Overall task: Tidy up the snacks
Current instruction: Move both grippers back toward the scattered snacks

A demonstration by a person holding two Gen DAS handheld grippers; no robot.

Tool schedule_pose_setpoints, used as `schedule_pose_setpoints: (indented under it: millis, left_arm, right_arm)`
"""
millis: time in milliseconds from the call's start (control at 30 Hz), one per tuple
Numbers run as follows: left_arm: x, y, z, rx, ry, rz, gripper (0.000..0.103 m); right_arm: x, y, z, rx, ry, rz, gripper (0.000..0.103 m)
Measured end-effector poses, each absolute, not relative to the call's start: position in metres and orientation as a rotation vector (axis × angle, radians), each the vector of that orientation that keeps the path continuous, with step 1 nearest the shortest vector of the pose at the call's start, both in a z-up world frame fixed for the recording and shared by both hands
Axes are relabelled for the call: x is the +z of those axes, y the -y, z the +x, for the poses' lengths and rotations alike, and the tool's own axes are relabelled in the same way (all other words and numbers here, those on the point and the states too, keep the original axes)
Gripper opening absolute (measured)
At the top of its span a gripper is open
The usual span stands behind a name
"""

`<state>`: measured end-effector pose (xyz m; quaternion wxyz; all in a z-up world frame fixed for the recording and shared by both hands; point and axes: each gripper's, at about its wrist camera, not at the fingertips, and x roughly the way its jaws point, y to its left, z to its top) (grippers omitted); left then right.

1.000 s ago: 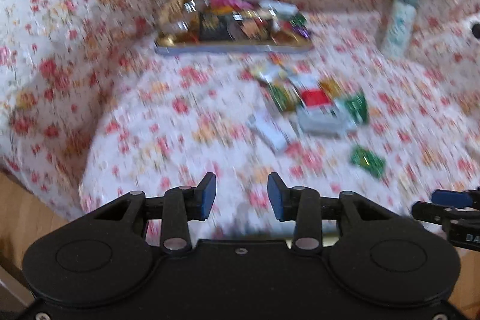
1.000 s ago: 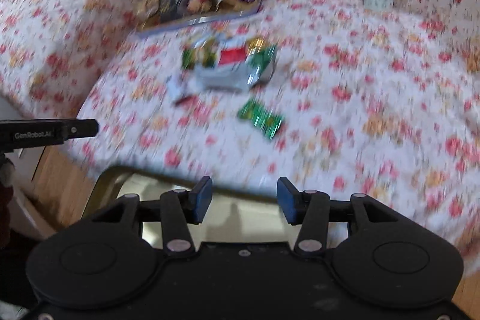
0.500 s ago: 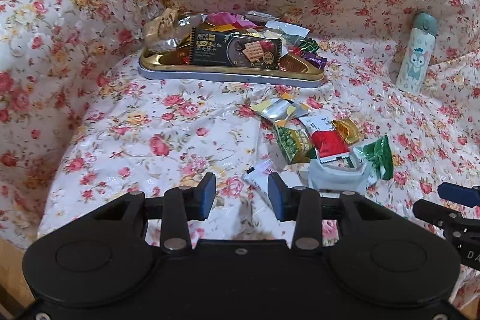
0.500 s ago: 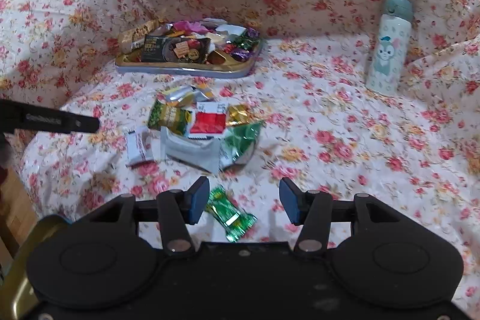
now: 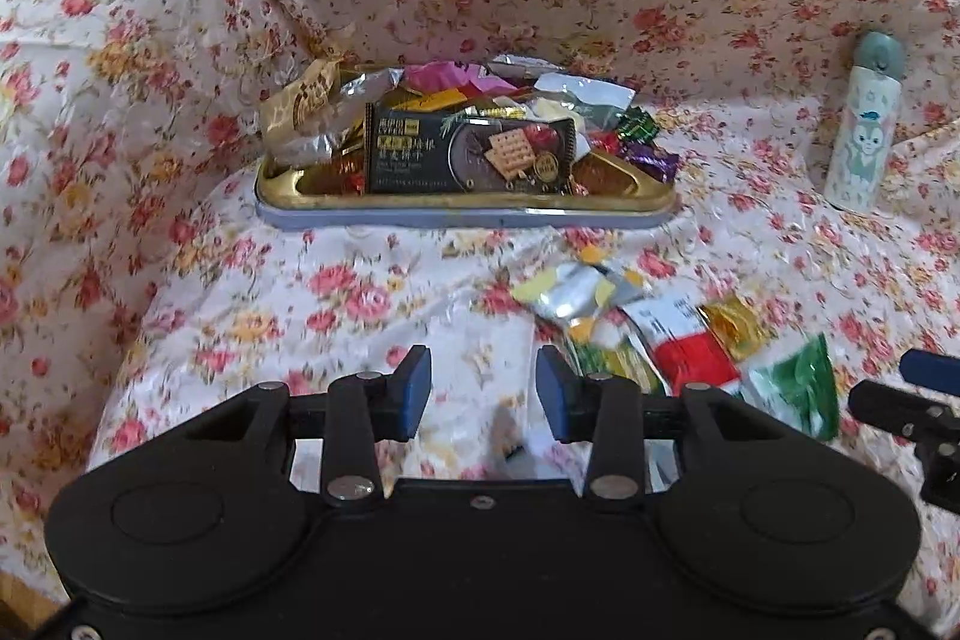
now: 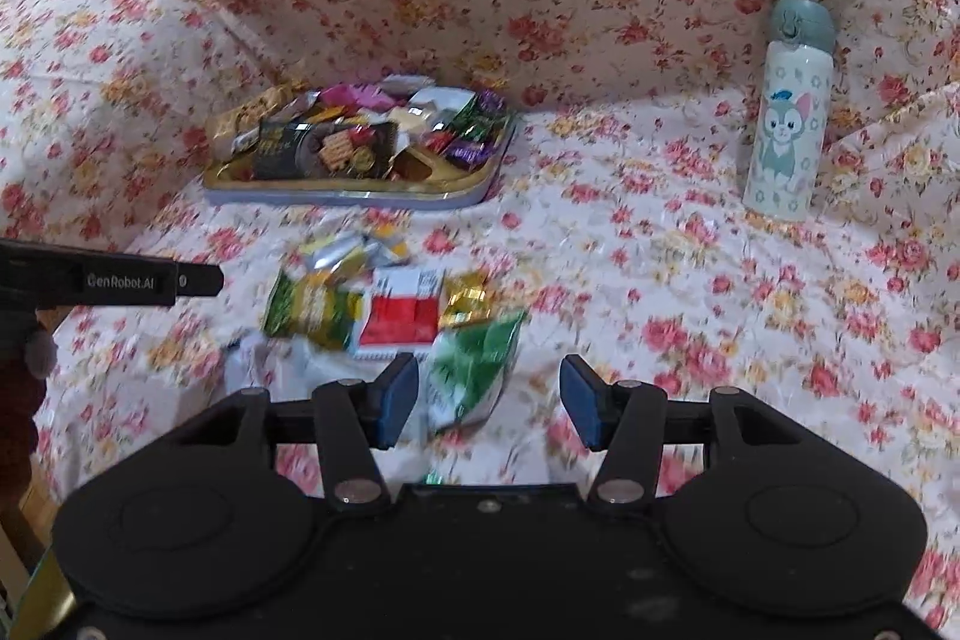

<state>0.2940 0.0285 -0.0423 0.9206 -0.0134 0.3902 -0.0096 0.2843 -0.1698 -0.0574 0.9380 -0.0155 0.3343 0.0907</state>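
A sofa draped in a floral pink-and-yellow cloth [image 5: 420, 310] carries everything. Gold-lined oblong metal tray with a grey-blue rim [image 5: 468, 214] sits at the back of the seat, against the backrest, toward the left armrest; it is heaped with wrapped snacks. A dark rectangular cracker packet [image 5: 474, 154] stands on edge at the tray's front, a beige-and-brown crinkled wrapper [image 5: 303, 112] hangs over the tray's left end, and small purple [image 5: 651, 160] and green [image 5: 639, 124] candies sit at its right end.

Loose pile of snacks lies on the seat in front of the tray, apart from it: a silver-and-yellow foil packet [image 6: 354, 253] nearest the tray, a green-and-yellow packet [image 6: 312, 307], a red-and-white sachet [image 6: 402, 310], a small gold foil candy [image 6: 468, 301], and a green-and-white crumpled bag [image 6: 474, 370] nearest the seat's front edge. The lower part of the pile is blurred.

White cylindrical bottle with a grey-green cap and a cartoon cat print [image 6: 786, 112] stands upright at the back right of the seat, well apart from the tray.

Left gripper [image 5: 483, 391] hovers over bare cloth just left of the pile, jaws a moderate gap apart, nothing between them. Right gripper [image 6: 489, 400] hangs over the pile's front edge, its jaws having just been opening; they stand wider, not pressing anything, with the green-and-white bag seen beneath the gap.
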Motion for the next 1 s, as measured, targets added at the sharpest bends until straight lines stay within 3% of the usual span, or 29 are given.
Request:
schedule_pose_setpoints:
  millis: [367, 567, 633, 1000]
  left_arm:
    - [-0.041, -0.027, 0.326, -0.047, -0.788, -0.035, 0.049]
    - [-0.049, -0.03, 0.34, -0.066, -0.784, -0.06, 0.049]
    - [-0.054, -0.029, 0.341, -0.071, -0.763, -0.052, 0.049]
    - [-0.081, -0.019, 0.353, -0.215, -0.758, -0.025, 0.049]
  right_arm:
    - [-0.06, 0.161, 0.323, 0.186, -0.684, -0.032, 0.055]
    - [-0.073, 0.158, 0.336, 0.194, -0.677, -0.067, 0.048]
    - [-0.078, 0.157, 0.337, 0.209, -0.678, -0.075, 0.04]
    - [-0.102, 0.151, 0.342, 0.267, -0.645, -0.111, 0.039]
